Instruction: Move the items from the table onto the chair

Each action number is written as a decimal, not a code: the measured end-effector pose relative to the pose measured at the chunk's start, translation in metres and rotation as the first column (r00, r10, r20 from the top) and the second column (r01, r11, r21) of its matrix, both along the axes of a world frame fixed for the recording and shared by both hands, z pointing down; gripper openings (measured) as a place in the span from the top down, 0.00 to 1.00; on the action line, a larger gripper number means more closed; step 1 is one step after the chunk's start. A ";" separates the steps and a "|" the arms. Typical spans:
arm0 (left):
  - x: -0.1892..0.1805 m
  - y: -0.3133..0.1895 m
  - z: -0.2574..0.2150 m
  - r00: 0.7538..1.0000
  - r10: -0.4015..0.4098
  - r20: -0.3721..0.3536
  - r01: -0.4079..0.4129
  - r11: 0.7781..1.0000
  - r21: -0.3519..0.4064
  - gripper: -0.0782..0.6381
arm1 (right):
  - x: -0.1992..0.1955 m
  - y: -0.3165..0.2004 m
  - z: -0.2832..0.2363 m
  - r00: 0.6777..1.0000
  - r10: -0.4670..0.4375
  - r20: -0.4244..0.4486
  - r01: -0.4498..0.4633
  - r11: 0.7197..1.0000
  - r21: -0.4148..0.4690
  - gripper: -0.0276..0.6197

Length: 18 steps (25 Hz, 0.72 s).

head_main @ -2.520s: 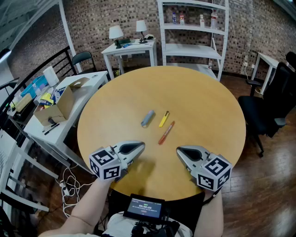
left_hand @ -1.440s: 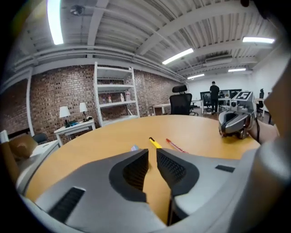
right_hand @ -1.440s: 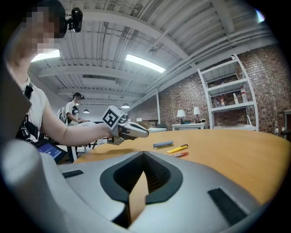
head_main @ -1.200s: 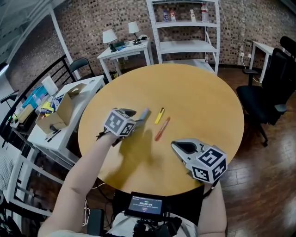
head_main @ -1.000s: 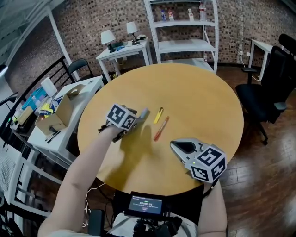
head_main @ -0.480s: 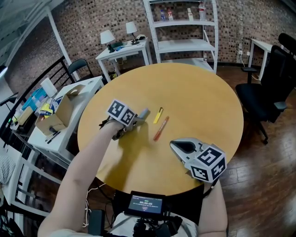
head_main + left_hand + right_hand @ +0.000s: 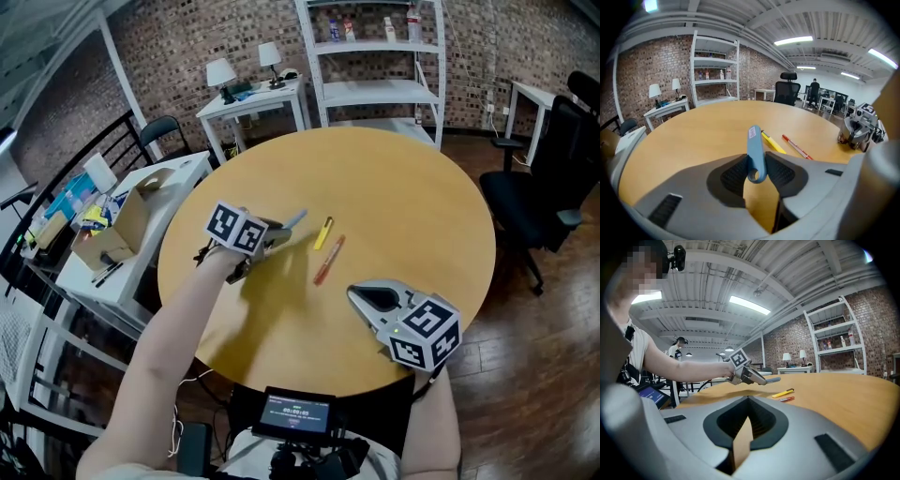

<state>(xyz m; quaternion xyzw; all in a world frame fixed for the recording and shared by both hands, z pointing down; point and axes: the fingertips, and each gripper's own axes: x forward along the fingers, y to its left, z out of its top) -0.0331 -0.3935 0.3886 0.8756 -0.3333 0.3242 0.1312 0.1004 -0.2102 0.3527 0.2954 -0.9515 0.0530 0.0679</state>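
Observation:
A blue-grey stick (image 7: 292,220) with a hole at one end is pinched between the pads of my left gripper (image 7: 279,232), whose jaws are closing on it. It tilts up off the round wooden table (image 7: 403,187); up close the blue-grey stick (image 7: 755,150) sits between the jaws of the left gripper (image 7: 757,165). A yellow marker (image 7: 324,232) and a red pen (image 7: 329,260) lie just right of it. My right gripper (image 7: 363,299) hovers near the table's front edge, shut and empty. The black office chair (image 7: 544,202) stands at the right.
A white side table with a cardboard box (image 7: 122,220) stands at the left. White shelving (image 7: 380,56) and a small table with lamps (image 7: 248,89) are behind. A small screen (image 7: 298,412) sits below the table's near edge.
My left gripper reached across to the blue-grey stick, its jaws closed onto it, and the stick's far end has risen off the table. The right gripper stayed put.

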 end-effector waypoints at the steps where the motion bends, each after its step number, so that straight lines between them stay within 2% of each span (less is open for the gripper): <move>1: 0.002 0.002 -0.008 0.999 0.001 -0.033 0.000 1.000 0.021 0.72 | 0.000 0.000 0.000 1.000 0.001 0.000 -0.001 1.000 0.000 0.95; 5: 0.005 0.017 -0.032 0.986 0.006 -0.167 0.009 0.996 0.089 0.72 | -0.002 0.000 0.001 1.000 0.000 0.000 0.000 1.000 0.000 0.95; 7: 0.006 0.028 -0.046 0.963 0.010 -0.271 0.019 0.994 0.103 0.72 | -0.002 0.000 0.001 1.000 0.000 0.000 0.000 1.000 0.000 0.95; 8: 0.006 0.034 -0.054 0.938 0.012 -0.346 0.023 0.995 0.099 0.71 | -0.002 0.000 0.001 1.000 0.001 0.000 -0.001 1.000 0.000 0.95; 9: 0.006 0.041 -0.063 0.904 0.014 -0.428 0.025 0.996 0.086 0.71 | -0.002 0.000 0.001 1.000 0.002 -0.001 -0.002 1.000 0.000 0.95; 11: 0.005 0.054 -0.079 0.817 0.018 -0.576 0.019 0.998 0.059 0.71 | -0.001 0.000 0.001 1.000 0.002 0.000 -0.002 1.000 0.001 0.95; 13: 0.004 0.064 -0.090 0.747 0.026 -0.664 0.010 0.999 0.050 0.71 | 0.001 0.000 0.001 1.000 0.001 0.001 -0.001 1.000 0.001 0.95; 14: 0.004 0.068 -0.094 0.728 0.031 -0.685 0.008 0.999 0.054 0.71 | 0.002 0.000 0.001 1.000 0.001 0.002 -0.001 1.000 0.001 0.95; 15: 0.003 0.072 -0.097 0.720 0.037 -0.693 0.008 0.998 0.061 0.71 | 0.002 0.000 0.000 1.000 0.001 0.002 -0.001 1.000 0.001 0.95; 18: -0.002 0.078 -0.106 0.716 0.050 -0.697 0.017 0.996 0.089 0.71 | 0.001 0.000 -0.002 1.000 0.002 -0.001 -0.002 1.000 0.002 0.95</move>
